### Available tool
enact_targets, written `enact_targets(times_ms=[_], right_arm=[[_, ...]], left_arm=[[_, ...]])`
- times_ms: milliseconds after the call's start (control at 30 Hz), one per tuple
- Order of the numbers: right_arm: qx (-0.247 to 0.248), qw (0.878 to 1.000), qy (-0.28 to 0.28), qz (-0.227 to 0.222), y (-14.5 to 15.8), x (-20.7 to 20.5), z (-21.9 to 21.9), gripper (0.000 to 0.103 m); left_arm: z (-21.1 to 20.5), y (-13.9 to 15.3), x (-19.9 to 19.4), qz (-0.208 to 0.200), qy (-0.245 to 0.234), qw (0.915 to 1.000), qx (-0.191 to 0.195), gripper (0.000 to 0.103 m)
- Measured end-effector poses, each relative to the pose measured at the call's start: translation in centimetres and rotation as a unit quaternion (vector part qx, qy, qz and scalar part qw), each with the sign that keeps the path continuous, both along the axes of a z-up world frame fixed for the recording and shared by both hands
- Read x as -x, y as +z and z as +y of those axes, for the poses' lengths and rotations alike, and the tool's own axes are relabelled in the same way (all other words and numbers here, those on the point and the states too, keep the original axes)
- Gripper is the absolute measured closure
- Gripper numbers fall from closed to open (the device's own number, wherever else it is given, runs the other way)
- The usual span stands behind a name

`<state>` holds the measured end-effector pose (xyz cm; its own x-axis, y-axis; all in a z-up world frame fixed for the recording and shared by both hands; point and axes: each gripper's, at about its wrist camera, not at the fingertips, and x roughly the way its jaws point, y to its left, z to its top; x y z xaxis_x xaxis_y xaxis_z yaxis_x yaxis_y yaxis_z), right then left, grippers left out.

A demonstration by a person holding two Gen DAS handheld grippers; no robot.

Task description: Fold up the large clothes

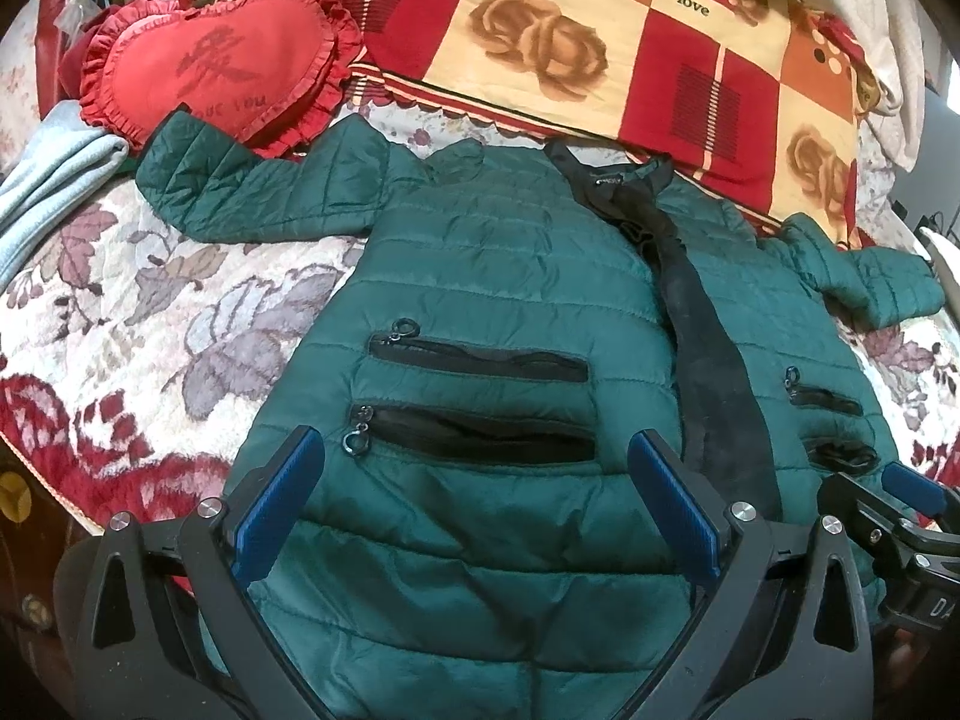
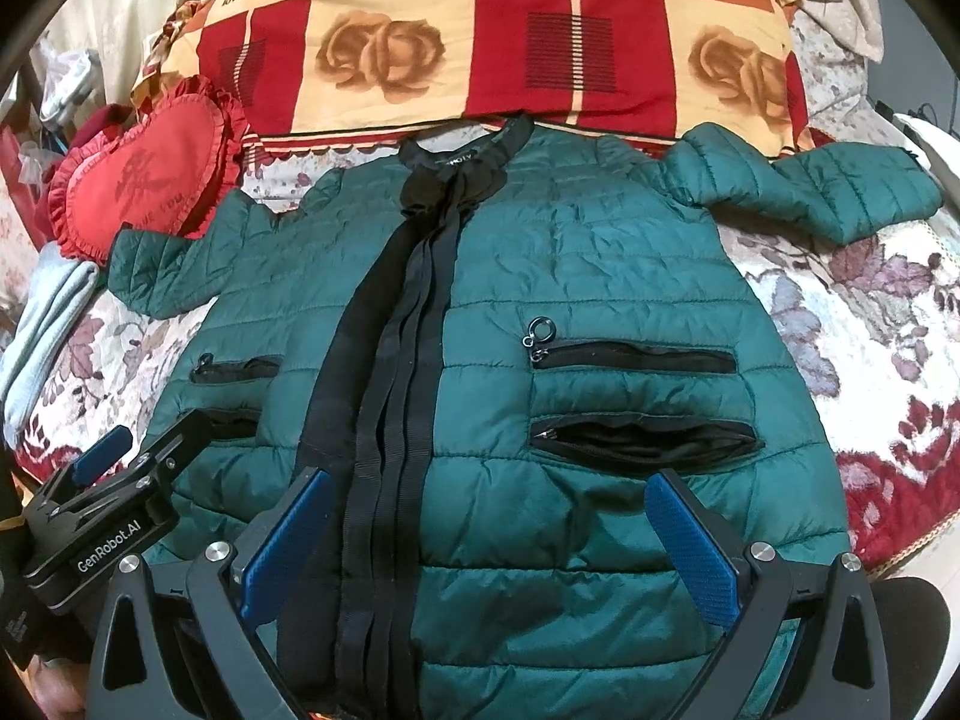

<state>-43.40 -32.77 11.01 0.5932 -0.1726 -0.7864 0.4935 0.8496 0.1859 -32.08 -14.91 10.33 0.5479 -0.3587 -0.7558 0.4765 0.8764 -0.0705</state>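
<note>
A dark green quilted jacket [image 1: 492,276] lies flat, front up, on a floral bedspread, with its sleeves spread out to both sides and a black zipper band down the middle. It also fills the right wrist view [image 2: 588,264]. My left gripper [image 1: 474,450] is open and empty, hovering over the jacket's lower left part near the black pocket zippers [image 1: 480,438]. My right gripper [image 2: 489,489] is open and empty over the lower middle, beside the black band [image 2: 384,396]. Each gripper shows in the other's view: the right one [image 1: 900,498] and the left one [image 2: 114,474].
A red heart-shaped cushion [image 1: 210,66] lies beyond the left sleeve. A red and cream checked quilt [image 2: 480,36] lies past the collar. Folded light blue cloth [image 1: 54,174] sits at the left. The floral bedspread [image 1: 150,312] extends on both sides.
</note>
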Motion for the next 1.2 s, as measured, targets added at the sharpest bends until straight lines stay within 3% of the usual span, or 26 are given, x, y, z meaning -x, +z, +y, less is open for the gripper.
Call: enact_targets(times_ms=[333,900,1133,1200], right_arm=[[-0.005,0.999,-0.01,0.031,-0.14,-0.3,-0.01,0.0],[0.002,1.0,-0.004,0.012,-0.45,-0.49,-0.29,0.0],[0.051,0.998,-0.016,0.029,-0.75,-0.84,-0.33,0.0],[0.044,0.999,-0.015,0.028,-0.65,-0.86,-0.38,0.0]], left_arm=[[0.16,-0.25,-0.2,0.002,0.001,1.0,-0.002,0.001],[-0.19,-0.35,-0.01,-0.004,-0.002,1.0,-0.004,0.001],[-0.32,-0.32,0.02,-0.006,-0.005,1.0,-0.003,0.001],[-0.32,-0.37,0.01,-0.006,-0.004,1.0,-0.003,0.001]])
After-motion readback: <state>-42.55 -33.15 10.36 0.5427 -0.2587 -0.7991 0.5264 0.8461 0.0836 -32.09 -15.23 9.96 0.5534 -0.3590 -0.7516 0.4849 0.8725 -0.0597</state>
